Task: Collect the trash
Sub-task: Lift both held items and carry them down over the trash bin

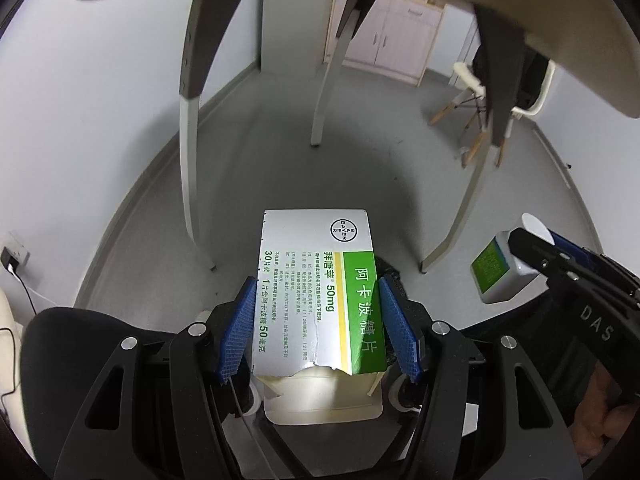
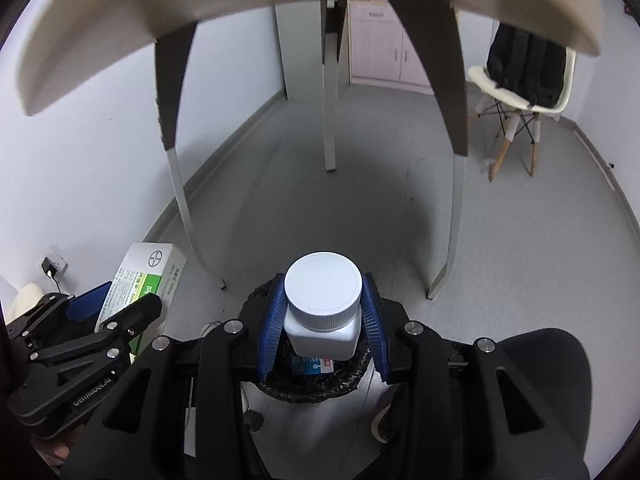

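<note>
Both pieces of trash are in hand and you are hovering over the bin, with nothing let go yet.

Your left tongs (image 1: 318, 330) are pinching the torn medicine box (image 1: 320, 292) across its sides, and your right tongs (image 2: 323, 322) are pinching the white pill bottle (image 2: 322, 306) by its body, cap toward the camera. In the right wrist view the black-lined trash bin (image 2: 308, 386) is sitting on the floor directly under the bottle, at 6 o'clock from it, with one small blue-and-white packet (image 2: 311, 364) already lying inside. The box is hanging at 9 o'clock from the bottle, near the bin. What is left, I judge, is dropping both.
</note>
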